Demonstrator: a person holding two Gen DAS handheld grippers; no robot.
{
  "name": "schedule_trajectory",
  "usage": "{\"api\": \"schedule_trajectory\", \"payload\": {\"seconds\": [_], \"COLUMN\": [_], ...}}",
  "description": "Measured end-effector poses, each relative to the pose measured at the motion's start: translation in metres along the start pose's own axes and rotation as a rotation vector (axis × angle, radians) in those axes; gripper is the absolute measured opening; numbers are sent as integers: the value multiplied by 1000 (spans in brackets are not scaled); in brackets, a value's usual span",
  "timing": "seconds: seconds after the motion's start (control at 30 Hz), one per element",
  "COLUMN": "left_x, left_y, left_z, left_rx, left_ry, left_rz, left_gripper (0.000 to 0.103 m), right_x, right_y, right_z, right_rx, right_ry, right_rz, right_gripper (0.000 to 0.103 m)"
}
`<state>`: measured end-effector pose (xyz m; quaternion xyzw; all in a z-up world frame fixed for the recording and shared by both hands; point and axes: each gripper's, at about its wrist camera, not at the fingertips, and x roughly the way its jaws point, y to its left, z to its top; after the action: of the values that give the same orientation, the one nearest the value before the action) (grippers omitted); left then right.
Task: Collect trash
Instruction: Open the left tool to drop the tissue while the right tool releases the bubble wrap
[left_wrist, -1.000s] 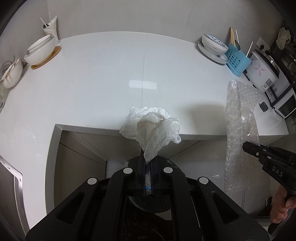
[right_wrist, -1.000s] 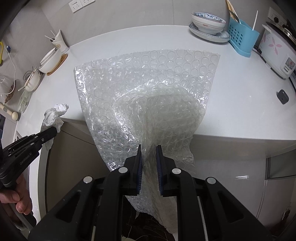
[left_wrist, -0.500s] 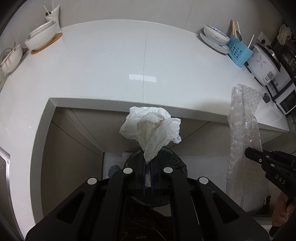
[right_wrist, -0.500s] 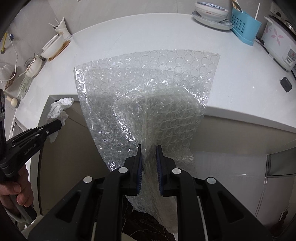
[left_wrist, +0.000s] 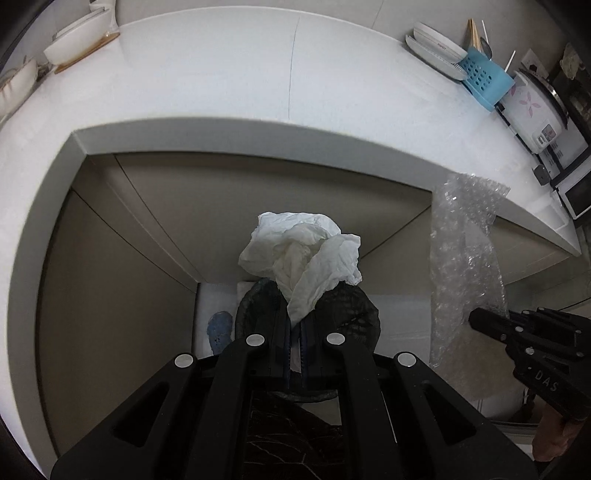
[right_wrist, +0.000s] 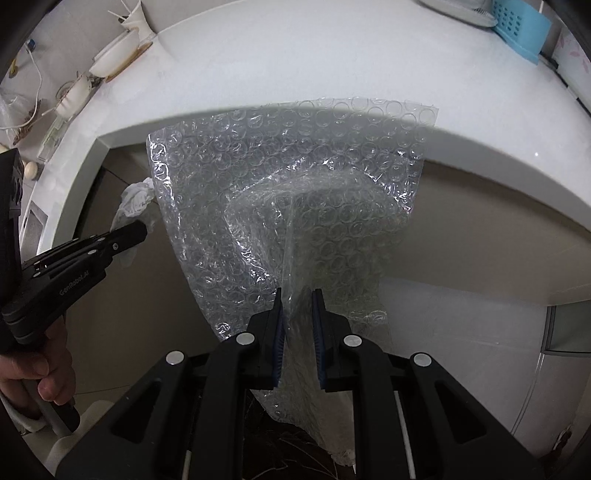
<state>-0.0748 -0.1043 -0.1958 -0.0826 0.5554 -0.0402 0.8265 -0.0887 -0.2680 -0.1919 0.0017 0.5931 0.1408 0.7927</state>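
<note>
My left gripper (left_wrist: 294, 326) is shut on a crumpled white tissue (left_wrist: 301, 254) and holds it in the air in front of the counter, above a round black mesh bin (left_wrist: 354, 317) on the floor. My right gripper (right_wrist: 297, 310) is shut on a sheet of clear bubble wrap (right_wrist: 291, 192) that hangs in front of the counter edge. The bubble wrap (left_wrist: 465, 266) and right gripper (left_wrist: 476, 321) also show at the right of the left wrist view. The left gripper (right_wrist: 142, 230) with the tissue (right_wrist: 136, 197) shows at the left of the right wrist view.
A white counter (left_wrist: 221, 85) wraps around a recess with beige cabinet fronts (left_wrist: 110, 295). On it stand bowls on a wooden mat (left_wrist: 79, 38), plates (left_wrist: 436, 48), a blue utensil caddy (left_wrist: 487, 79) and a rice cooker (left_wrist: 532, 110). A blue patch (left_wrist: 220, 328) lies on the floor by the bin.
Both grippers have pulled back off the counter and dropped below its edge, each still holding its piece. The black bin has come into view under the tissue.
</note>
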Motion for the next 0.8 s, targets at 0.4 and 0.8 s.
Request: {"api": "schedule_trajectory", "payload": {"seconds": [0.4,0.8], "left_x": [51,91], "left_y": [0,1], "left_z": [-23,-36], "left_rx": [0,14], "left_ry": [63,123], "left_rz": [3,20], "left_gripper": [3,3], "right_x": [61,106], "right_y": [-3,-9], "right_z": [-5,-5], "right_rx": [9,10], "right_ry": [87,118], "right_rz": [-22,-37], "right_gripper": [13,13]}}
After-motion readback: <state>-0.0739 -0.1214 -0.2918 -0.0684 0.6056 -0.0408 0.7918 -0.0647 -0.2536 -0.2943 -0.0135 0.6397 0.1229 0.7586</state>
